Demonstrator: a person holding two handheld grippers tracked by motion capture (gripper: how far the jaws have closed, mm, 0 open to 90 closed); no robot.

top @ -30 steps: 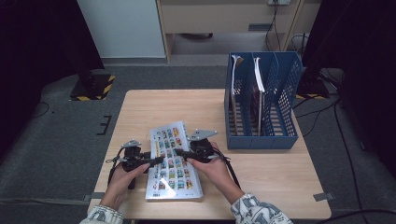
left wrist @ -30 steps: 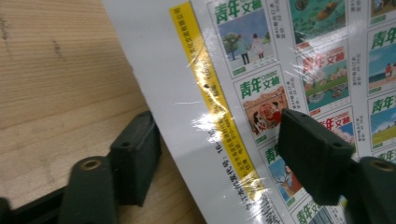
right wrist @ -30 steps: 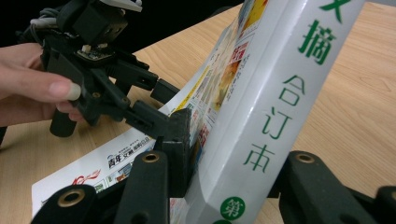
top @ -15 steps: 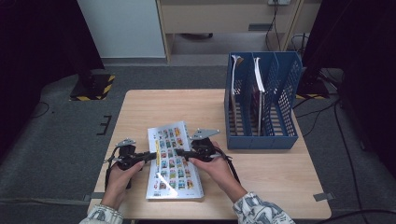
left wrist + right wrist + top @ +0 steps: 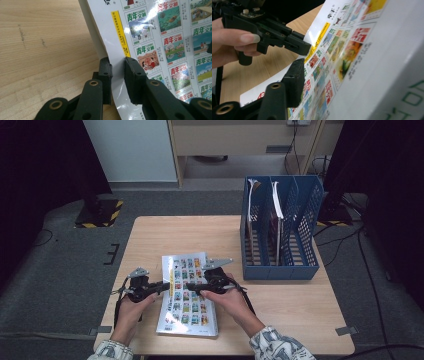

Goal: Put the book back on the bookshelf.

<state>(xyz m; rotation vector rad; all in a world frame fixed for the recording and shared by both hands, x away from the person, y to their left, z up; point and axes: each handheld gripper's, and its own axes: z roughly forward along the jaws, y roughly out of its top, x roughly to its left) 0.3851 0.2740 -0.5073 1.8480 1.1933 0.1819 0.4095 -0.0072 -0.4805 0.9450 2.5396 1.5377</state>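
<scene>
A book point(image 5: 190, 295) with rows of small coloured pictures on its white cover lies on the table's near half. My left gripper point(image 5: 162, 285) comes in from the left, and its jaws have just closed on the book's left edge. In the left gripper view the white cover point(image 5: 160, 37) passes between the pads of the left gripper point(image 5: 117, 72). My right gripper point(image 5: 194, 287) rests over the middle of the book. Its jaws have just been opening. One black finger point(image 5: 294, 80) lies along the cover point(image 5: 352, 50), and the other is hidden behind the book. The left gripper point(image 5: 299, 47) shows beyond it.
A blue slotted file rack point(image 5: 280, 265) stands at the table's right, holding a few upright books. The wooden table point(image 5: 180, 235) is bare behind the book. A cabinet and dark equipment stand on the floor beyond the far edge.
The left gripper's jaws have shut on the book's left edge, and that hand has drawn slightly left. The right hand has kept its place over the book.
</scene>
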